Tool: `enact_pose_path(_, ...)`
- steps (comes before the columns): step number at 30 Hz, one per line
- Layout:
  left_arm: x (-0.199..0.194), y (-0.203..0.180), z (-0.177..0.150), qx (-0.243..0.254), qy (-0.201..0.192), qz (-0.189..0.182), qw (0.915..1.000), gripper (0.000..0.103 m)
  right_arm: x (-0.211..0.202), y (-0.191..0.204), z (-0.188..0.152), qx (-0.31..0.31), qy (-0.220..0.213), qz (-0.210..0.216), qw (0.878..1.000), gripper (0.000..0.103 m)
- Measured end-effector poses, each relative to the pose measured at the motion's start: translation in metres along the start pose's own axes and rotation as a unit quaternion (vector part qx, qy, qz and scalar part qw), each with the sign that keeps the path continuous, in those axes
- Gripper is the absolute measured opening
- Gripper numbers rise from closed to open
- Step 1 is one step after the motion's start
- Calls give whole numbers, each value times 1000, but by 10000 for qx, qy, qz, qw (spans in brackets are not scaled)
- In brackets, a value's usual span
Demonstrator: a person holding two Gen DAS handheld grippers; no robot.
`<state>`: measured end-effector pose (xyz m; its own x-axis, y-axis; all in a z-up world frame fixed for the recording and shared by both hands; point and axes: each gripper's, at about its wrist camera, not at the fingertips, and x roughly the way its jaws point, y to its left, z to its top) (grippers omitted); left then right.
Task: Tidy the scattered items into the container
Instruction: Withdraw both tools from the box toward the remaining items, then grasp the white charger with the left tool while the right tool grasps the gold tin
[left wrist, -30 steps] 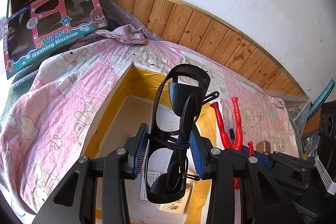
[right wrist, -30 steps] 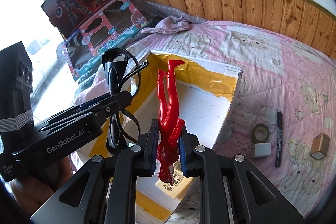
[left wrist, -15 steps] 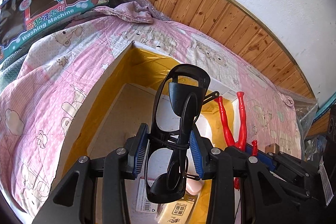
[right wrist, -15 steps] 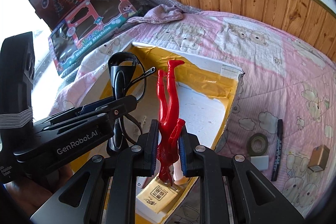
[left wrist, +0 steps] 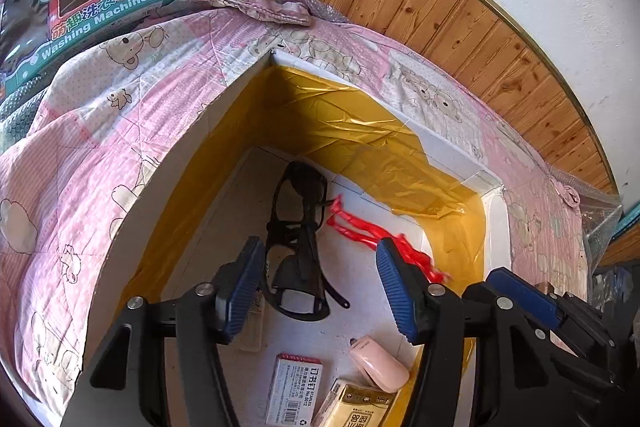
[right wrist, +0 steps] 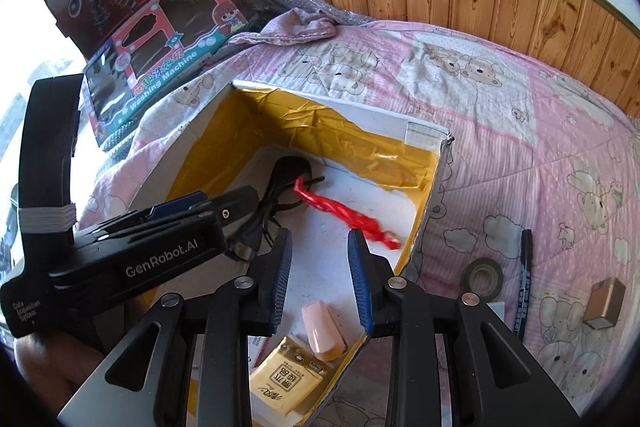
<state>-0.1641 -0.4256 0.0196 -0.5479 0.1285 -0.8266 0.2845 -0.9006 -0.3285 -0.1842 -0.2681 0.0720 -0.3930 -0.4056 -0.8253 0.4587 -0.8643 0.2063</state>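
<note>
Both grippers are hanging over the open cardboard box (right wrist: 424,195) with jaws spread and nothing between them: the left gripper (left wrist: 320,287) above the black safety glasses (left wrist: 298,239), the right gripper (right wrist: 320,279) above the box's near end. The glasses are lying on the box floor, and the red toy figure (right wrist: 344,215) just beside them is smeared with blur, so I cannot tell whether it is settling or already lying flat.

Still waiting outside the box, on the pink quilt (right wrist: 520,131) off its right wall, are a tape roll (right wrist: 482,277), a black marker (right wrist: 524,287) and a small brown carton (right wrist: 606,303).

My worry is the two grippers crowding each other over the box; one pulling out sideways could be knocking the other, or catching the box wall and dragging it across the soft quilt.

The glasses are partly hidden behind the left gripper in the right view. The pink case (left wrist: 378,365), staples box (left wrist: 294,389) and yellow packet (right wrist: 288,375) are cut off near the frame edges.
</note>
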Motion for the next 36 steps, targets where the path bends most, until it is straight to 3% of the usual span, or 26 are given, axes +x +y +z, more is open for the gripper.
enact_pose_path(8,-54,-5,-22,21,-295,-48,9996,59,-37,23,-34,-333,-149,290,9989,31)
enact_pose_path(19,-136,-22,-109,325,-702,2,9970,59,-93,15,-129,-305,-194,535,9979,31)
enact_pose_path(27,-158,-88,-162,1061,-630,-410,9915,59,-110,-40,-195,511,-90,402,9978,31)
enact_pose_path(36,-122,-167,-185,1765,-187,-633,9821,59,-127,-119,-222,1518,-217,46,9882,31)
